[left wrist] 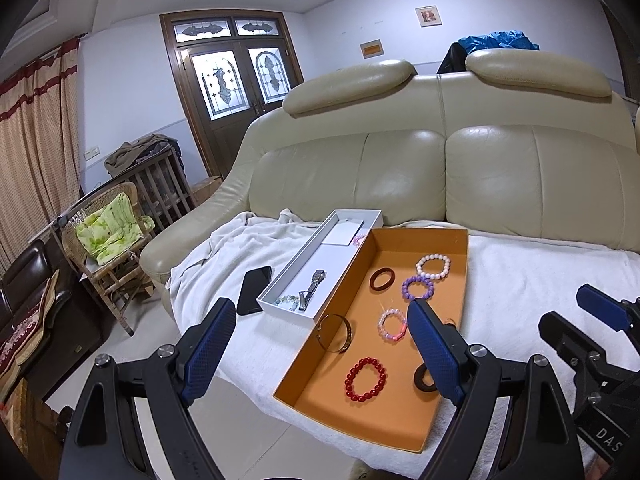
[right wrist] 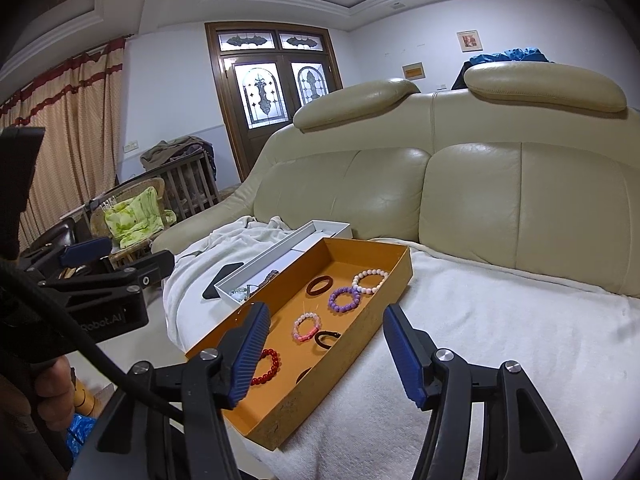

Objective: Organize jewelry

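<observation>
An orange tray (left wrist: 460,276) (right wrist: 400,276) lies on a white towel on the sofa. It holds several bracelets: a red bead one (left wrist: 366,379) (right wrist: 268,366), a pink one (left wrist: 391,325) (right wrist: 307,327), a purple one (left wrist: 417,287) (right wrist: 344,298), a white one (left wrist: 433,266) (right wrist: 370,276), a dark red bangle (left wrist: 382,279) (right wrist: 319,285), a thin gold bangle (left wrist: 335,333) and a black ring (left wrist: 424,378) (right wrist: 327,338). A white narrow box (left wrist: 288,268) (right wrist: 256,264) beside it holds a watch (left wrist: 314,284) and beads. My left gripper (left wrist: 322,320) is open above the tray's near end. My right gripper (right wrist: 326,322) is open and empty over the tray's right edge.
A black phone (left wrist: 253,290) (right wrist: 222,274) lies on the towel (left wrist: 540,280) left of the white box. The beige sofa back (left wrist: 440,168) rises behind. A wicker chair (left wrist: 108,236) with a green cushion stands at the left on the floor.
</observation>
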Motion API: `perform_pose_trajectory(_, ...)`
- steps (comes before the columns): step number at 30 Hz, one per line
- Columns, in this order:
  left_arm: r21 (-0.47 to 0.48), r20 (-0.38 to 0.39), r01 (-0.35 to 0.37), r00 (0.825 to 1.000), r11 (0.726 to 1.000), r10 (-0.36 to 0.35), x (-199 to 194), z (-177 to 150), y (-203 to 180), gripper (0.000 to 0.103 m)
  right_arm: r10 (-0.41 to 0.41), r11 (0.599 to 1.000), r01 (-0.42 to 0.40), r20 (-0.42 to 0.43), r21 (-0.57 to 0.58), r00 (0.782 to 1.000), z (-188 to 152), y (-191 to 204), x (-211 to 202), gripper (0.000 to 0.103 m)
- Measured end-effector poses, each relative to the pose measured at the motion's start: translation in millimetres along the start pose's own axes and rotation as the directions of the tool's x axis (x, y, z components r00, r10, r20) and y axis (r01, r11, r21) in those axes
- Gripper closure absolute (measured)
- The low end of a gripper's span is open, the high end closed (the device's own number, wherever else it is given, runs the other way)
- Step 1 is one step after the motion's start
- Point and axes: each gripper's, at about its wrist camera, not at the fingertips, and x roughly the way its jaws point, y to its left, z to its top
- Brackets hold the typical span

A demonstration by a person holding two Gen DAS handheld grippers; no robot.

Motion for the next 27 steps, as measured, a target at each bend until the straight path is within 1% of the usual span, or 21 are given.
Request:
perform_pose_trajectory(19, 0.010, -0.039, -0.031, 0.999, 0.999, 0.031, 19, -14, 9, 0.015, 0.005, 1.000, -0.005, -0.022, -0.005, 1.000, -3, 4, 9, 0.038)
perform_pose_trajectory(27, 0.013, -0.064, -0.032, 0.997, 0.999, 0.033, 31, -20, 11, 0.015, 0.000, 1.000, 0.000, -0.035, -0.003, 0.999, -4, 5, 14, 0.038)
